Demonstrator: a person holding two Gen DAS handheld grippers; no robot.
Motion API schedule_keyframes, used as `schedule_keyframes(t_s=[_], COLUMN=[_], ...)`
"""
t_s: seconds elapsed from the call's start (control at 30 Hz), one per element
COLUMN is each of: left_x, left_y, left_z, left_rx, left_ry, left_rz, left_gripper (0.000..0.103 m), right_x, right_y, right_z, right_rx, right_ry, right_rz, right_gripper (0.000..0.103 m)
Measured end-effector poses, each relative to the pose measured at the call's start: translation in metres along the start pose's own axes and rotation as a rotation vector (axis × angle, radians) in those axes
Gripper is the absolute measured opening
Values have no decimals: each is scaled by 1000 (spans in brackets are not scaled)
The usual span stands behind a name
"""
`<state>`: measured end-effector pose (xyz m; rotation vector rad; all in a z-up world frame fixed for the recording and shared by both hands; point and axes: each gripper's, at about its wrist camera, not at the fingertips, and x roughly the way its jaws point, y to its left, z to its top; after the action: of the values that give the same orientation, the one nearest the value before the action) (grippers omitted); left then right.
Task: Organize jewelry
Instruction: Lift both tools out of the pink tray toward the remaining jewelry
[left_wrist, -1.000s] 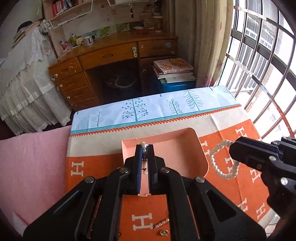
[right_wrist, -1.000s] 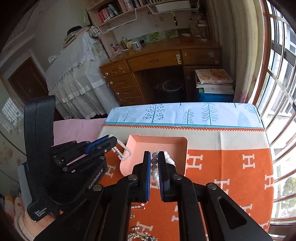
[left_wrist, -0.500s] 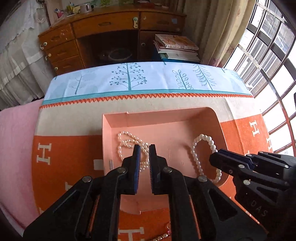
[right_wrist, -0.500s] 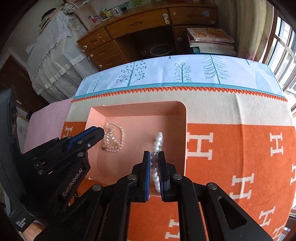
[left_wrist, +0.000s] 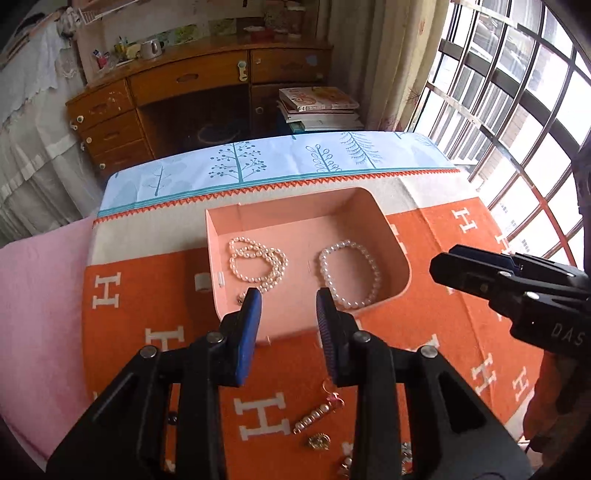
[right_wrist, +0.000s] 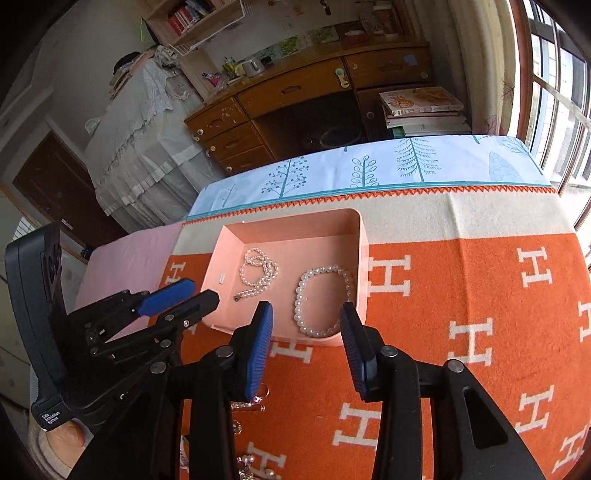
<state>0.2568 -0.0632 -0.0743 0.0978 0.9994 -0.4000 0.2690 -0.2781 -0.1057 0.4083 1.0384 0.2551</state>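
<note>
- Pink tray (left_wrist: 369, 206): I see an open, shallow box resting flat on the orange cloth.
- Fine pearl necklace (left_wrist: 258, 260): coiled in loose loops on the tray floor, left side.
- Large-bead pearl bracelet (left_wrist: 349, 273): lying flat as an open ring, right side, apart from the necklace.
- Loose pieces (left_wrist: 317, 413): small gold and beaded items on the cloth, outside the tray.

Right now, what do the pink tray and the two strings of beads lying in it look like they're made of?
Pink tray: probably thin card or matte plastic; flat, dull walls, a folded-looking corner. Larger-bead bracelet: glossy white round beads, pearl-like, real or imitation I cannot tell. Small-bead necklace: creamier, slightly uneven beads, also pearl-like, with what looks like a small metal clasp.
</note>
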Motion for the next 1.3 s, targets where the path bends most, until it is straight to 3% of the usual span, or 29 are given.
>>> schedule_keyframes(t_s=[0.13,0.3,0.47,0.63,0.97,1.3], left_x=[-45,-97,-127,-131,-111,-104], left_y=[-4,-9,-12,-8,0,8], left_z=[-15,-40,-72,-108,-166,-198], left_rx=[8,20,17,-14,-62,-104], left_ry=[-82,-150,-160,-125,-80,-72], left_rz=[44,67,97,93,130,168], left_gripper=[28,28,28,28,28,28], right_x=[-42,-101,-139,-147,-124,-99], right_y=[1,11,20,31,58,61], right_z=[-16,-43,-77,-116,-180,-209], right_rx=[-7,-64,-97,-146,-271,-300], right_ry=[-42,-125,-130,-104,-71,-26], right_rz=[11,-53,-10,-2,-70,-79], right_gripper=[41,73,73,73,72,65])
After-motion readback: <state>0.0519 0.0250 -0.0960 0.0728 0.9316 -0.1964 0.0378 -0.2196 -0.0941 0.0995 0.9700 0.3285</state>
